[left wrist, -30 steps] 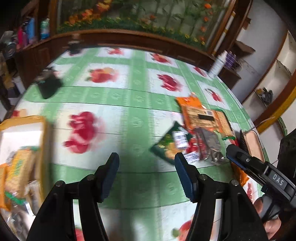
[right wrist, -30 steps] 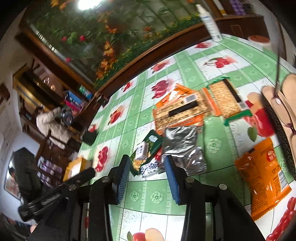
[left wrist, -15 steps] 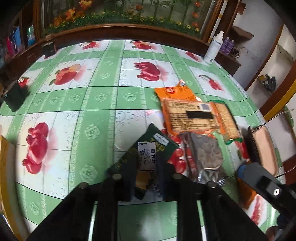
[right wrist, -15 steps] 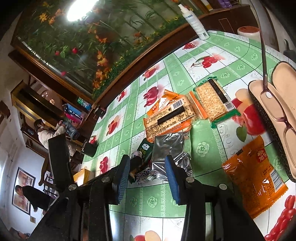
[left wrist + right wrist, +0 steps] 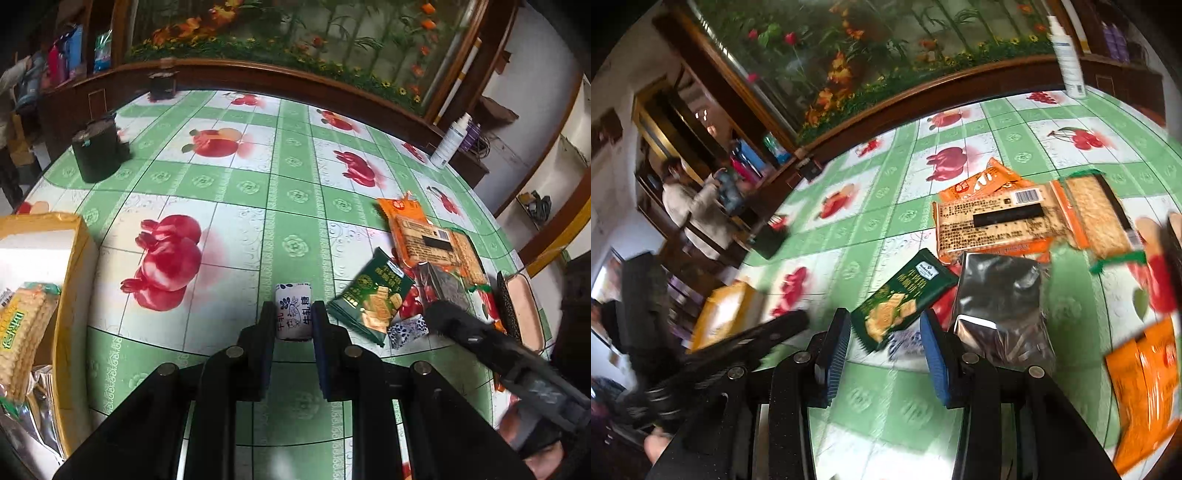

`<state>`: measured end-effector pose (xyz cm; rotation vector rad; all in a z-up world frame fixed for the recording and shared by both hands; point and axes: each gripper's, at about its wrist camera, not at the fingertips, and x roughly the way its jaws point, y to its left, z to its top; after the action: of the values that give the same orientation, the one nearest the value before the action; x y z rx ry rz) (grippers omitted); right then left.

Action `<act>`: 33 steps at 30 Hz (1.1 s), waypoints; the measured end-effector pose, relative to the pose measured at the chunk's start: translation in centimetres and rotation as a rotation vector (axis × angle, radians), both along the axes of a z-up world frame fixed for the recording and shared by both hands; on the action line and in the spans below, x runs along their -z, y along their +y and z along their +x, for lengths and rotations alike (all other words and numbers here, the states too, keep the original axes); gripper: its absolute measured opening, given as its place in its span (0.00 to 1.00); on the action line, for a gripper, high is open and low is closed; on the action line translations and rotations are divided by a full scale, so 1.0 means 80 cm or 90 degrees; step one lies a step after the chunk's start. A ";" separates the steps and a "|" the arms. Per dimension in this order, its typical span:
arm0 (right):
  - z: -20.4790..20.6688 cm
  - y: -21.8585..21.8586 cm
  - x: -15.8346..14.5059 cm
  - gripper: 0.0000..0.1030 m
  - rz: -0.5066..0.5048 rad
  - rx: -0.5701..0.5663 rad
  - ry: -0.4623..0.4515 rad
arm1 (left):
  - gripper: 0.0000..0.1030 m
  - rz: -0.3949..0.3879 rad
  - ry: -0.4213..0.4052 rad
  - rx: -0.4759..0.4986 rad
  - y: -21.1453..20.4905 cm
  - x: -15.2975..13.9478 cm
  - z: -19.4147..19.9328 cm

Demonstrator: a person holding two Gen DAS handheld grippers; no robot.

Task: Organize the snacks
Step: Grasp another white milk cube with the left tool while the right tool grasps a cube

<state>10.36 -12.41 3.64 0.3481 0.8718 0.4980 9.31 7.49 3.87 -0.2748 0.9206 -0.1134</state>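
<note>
My left gripper is shut on a small white candy packet with blue print, held above the green tablecloth. A yellow cardboard box with crackers inside stands at the left. My right gripper is open over a second blue-and-white candy packet and the corner of a dark green cracker bag; both also show in the left wrist view, the packet and the bag. A silver foil bag, orange cracker packs and an orange bag lie nearby.
A black box stands at the far left of the table. A white spray bottle stands at the far right edge. A glasses case lies right of the snacks. A person stands beyond the table.
My left gripper closed on the white candy packet on the green bag, then lifted it away to the left. My right gripper moved down closer to the green bag and second candy.
</note>
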 end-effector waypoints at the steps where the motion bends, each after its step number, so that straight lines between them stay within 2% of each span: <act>1: 0.005 0.003 0.008 0.42 -0.005 -0.001 0.008 | 0.18 -0.008 0.002 0.004 0.001 0.001 0.001; 4: 0.011 0.009 0.023 0.42 -0.043 -0.006 0.018 | 0.18 -0.001 -0.004 0.011 -0.001 0.000 -0.001; 6: 0.011 0.009 0.026 0.42 -0.034 -0.027 0.037 | 0.18 0.002 -0.014 0.011 0.001 -0.004 -0.005; 9: -0.003 0.008 0.021 0.43 0.057 -0.112 0.067 | 0.18 -0.004 -0.025 0.002 0.010 -0.011 -0.008; 11: -0.005 0.005 0.019 0.43 0.078 -0.112 0.072 | 0.18 -0.010 -0.027 -0.002 0.013 -0.013 -0.008; 12: -0.005 0.005 0.019 0.42 0.068 -0.101 0.067 | 0.18 -0.012 -0.026 0.000 0.013 -0.013 -0.008; 14: -0.006 0.007 0.015 0.42 -0.001 -0.057 0.032 | 0.18 -0.011 -0.028 0.005 0.012 -0.015 -0.008; 15: -0.007 0.010 0.015 0.42 -0.016 -0.059 0.025 | 0.18 -0.010 -0.031 0.006 0.011 -0.017 -0.009; 18: -0.007 0.020 0.020 0.42 0.000 -0.077 0.026 | 0.18 -0.007 -0.039 0.004 0.011 -0.021 -0.011; 22: -0.017 0.050 0.025 0.41 -0.055 -0.117 0.004 | 0.18 -0.013 -0.038 0.001 0.014 -0.021 -0.011; 23: -0.021 0.059 0.028 0.40 -0.079 -0.132 0.001 | 0.18 -0.014 -0.037 0.000 0.015 -0.021 -0.011; 25: -0.028 0.070 0.035 0.21 -0.126 -0.141 -0.005 | 0.18 -0.015 -0.038 -0.001 0.016 -0.020 -0.011; 27: -0.035 0.077 0.034 0.20 -0.167 -0.137 -0.028 | 0.18 -0.018 -0.039 -0.002 0.017 -0.021 -0.012; 30: -0.044 0.073 0.028 0.20 -0.185 -0.118 -0.050 | 0.18 -0.022 -0.046 0.000 0.017 -0.022 -0.013; 33: -0.048 0.058 0.012 0.20 -0.157 -0.082 -0.073 | 0.18 -0.017 -0.059 0.001 0.013 -0.026 -0.016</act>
<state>6.52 -7.75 2.68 0.0368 0.8358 0.5183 8.06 8.51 5.96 -0.2910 0.8281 -0.1379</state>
